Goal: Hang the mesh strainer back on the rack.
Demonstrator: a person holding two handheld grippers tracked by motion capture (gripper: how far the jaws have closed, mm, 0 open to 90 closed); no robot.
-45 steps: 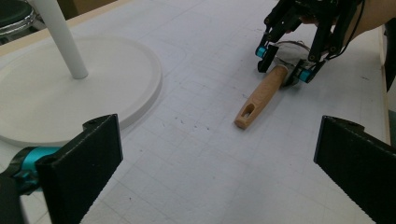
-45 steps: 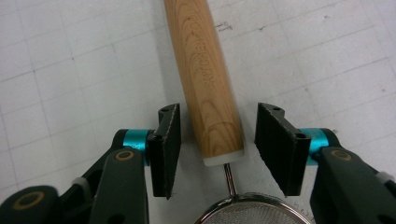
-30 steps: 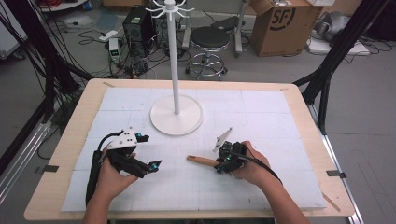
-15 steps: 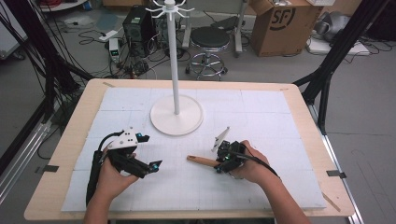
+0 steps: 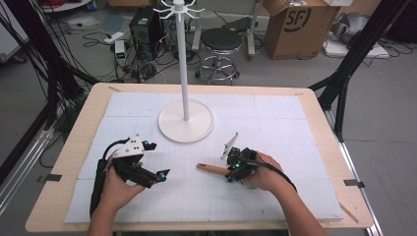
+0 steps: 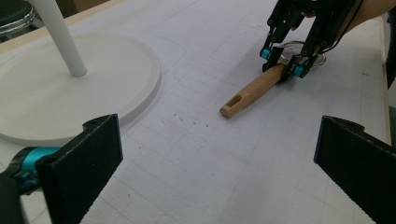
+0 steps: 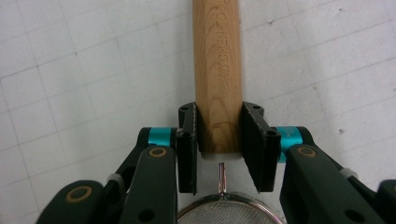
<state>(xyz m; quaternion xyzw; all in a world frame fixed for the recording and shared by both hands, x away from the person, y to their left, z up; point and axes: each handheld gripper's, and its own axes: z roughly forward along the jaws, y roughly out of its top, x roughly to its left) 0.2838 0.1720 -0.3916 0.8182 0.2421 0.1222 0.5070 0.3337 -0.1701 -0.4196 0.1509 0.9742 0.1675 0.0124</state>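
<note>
A small strainer with a wooden handle (image 5: 210, 169) lies on the white mat, handle pointing left. My right gripper (image 5: 231, 172) is shut on that handle near its metal end. In the right gripper view both pads press the handle (image 7: 217, 70) from either side at my right gripper (image 7: 218, 135), and the mesh bowl (image 7: 229, 213) sits just behind them. My left gripper (image 5: 156, 160) rests at the front left, open and holding nothing. In the left gripper view its jaws stand wide apart around my left gripper (image 6: 219, 177), facing the handle (image 6: 252, 90) and the right gripper (image 6: 282, 60).
A white stand with a round base (image 5: 186, 121) and a tall pole (image 5: 183, 64) rises at the back middle of the mat; its base (image 6: 70, 93) is close to the left gripper. The wooden table edge (image 5: 74, 142) frames the mat.
</note>
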